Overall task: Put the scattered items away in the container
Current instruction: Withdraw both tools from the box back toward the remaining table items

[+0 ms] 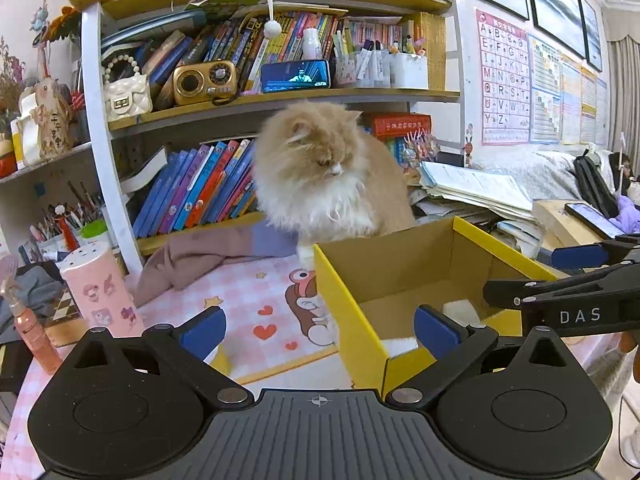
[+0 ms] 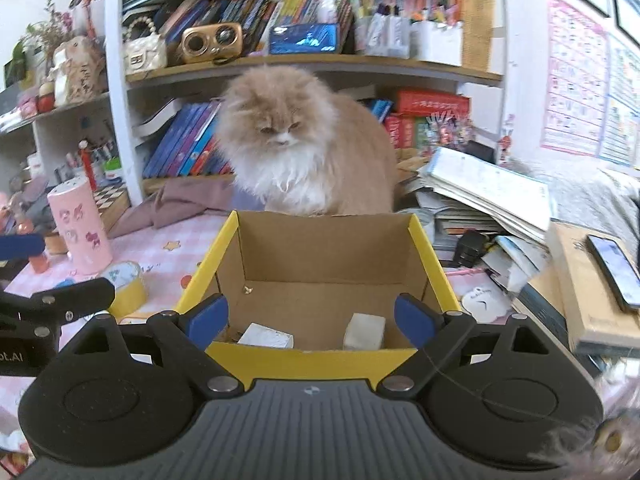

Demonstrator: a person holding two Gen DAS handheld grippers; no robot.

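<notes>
A yellow-rimmed cardboard box (image 2: 320, 256) stands on the pink checked table mat, also in the left wrist view (image 1: 348, 300). Two white blocks lie inside it: one at front left (image 2: 266, 336) and one at front right (image 2: 364, 332); one of them shows in the left wrist view (image 1: 460, 310). My right gripper (image 2: 312, 320) is open and empty over the box's near rim. My left gripper (image 1: 320, 332) is open and empty at the box's left front corner. A yellow tape roll (image 2: 126, 282) lies left of the box.
A fluffy cream cat (image 2: 296, 148) sits right behind the box. A pink cylinder (image 2: 80, 228) stands at the left. A stack of papers and books (image 2: 488, 196) and a phone (image 2: 614, 272) lie at the right. Bookshelves fill the back.
</notes>
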